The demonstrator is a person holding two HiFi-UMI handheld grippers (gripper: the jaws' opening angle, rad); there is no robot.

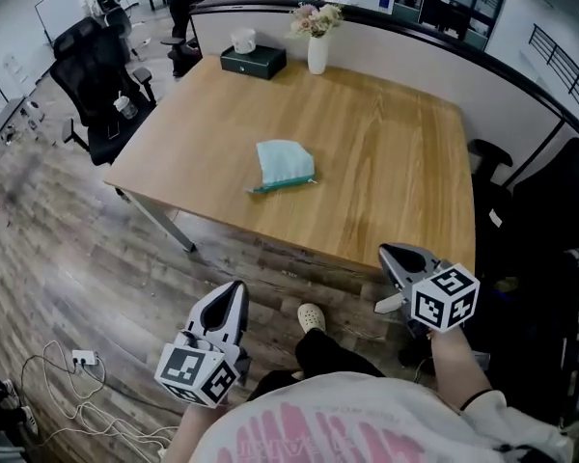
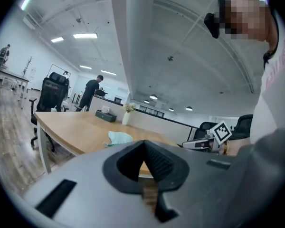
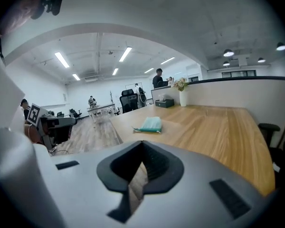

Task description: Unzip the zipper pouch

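Observation:
A pale teal zipper pouch (image 1: 285, 164) lies flat near the middle of the wooden table (image 1: 386, 172), its zipper edge towards me. It also shows small in the left gripper view (image 2: 119, 137) and the right gripper view (image 3: 150, 124). My left gripper (image 1: 234, 294) hangs below the table's front edge, over the floor, jaws shut and empty. My right gripper (image 1: 398, 256) is at the table's near right corner, also shut with nothing in it. Both are well short of the pouch.
A black tissue box (image 1: 253, 60) and a white vase of flowers (image 1: 317, 48) stand at the table's far edge. Black office chairs (image 1: 101, 85) are at the left, another chair (image 1: 490, 162) at the right. Cables and a power strip (image 1: 82, 358) lie on the floor.

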